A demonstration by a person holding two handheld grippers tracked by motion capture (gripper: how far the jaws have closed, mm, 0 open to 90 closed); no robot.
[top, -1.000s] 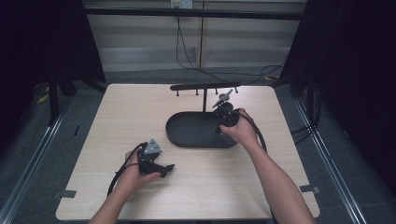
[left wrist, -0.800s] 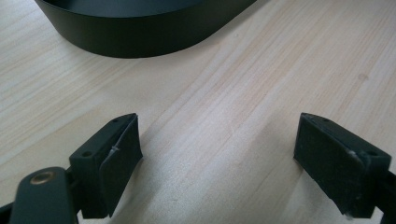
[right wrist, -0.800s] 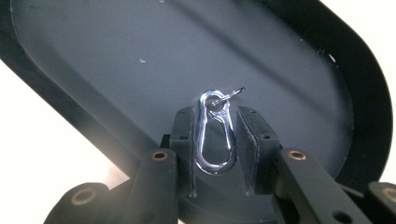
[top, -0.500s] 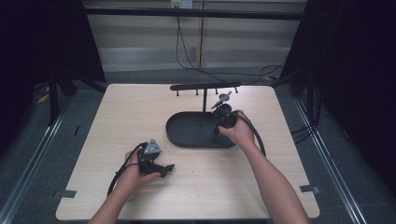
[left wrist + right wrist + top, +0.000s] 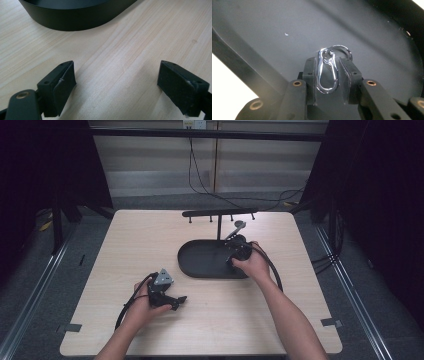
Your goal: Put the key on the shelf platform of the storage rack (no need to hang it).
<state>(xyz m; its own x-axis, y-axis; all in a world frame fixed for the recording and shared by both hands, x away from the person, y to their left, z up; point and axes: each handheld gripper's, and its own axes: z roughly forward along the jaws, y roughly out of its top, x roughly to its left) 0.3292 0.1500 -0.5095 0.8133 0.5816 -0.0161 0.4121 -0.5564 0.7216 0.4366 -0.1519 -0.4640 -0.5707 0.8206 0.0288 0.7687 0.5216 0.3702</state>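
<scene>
Here, in the high view, you are holding the right gripper (image 5: 239, 246) over the right end of the black oval tray (image 5: 200, 265), which is lying near the middle of the wooden table (image 5: 130, 240). Your right hand (image 5: 252, 266) is resting at the tray's right rim. Just behind the tray, a black rack (image 5: 220, 213) with small pegs along its bar is standing on a thin post. Your left hand (image 5: 145, 302) is holding the left gripper (image 5: 175, 301) low over the table, well apart from the tray and toward the near left. A black cable is looping back from each gripper.

In the left gripper view, you are keeping the left gripper (image 5: 116, 82) wide apart, with bare wood between the two pads. The curved wall of the tray (image 5: 72, 21) is crossing the top of this view.

In the right gripper view, you are clamping the right gripper (image 5: 327, 75) on a silver snap hook (image 5: 326, 72). The pads are pressing on its two long sides, and the hook is standing lengthwise between them. A thin metal ring (image 5: 342, 50) is hanging through the hook's far end, just past the pads. The dark floor of the tray (image 5: 287, 30) is lying behind the hook, so you are holding it inside the tray's outline.
</scene>
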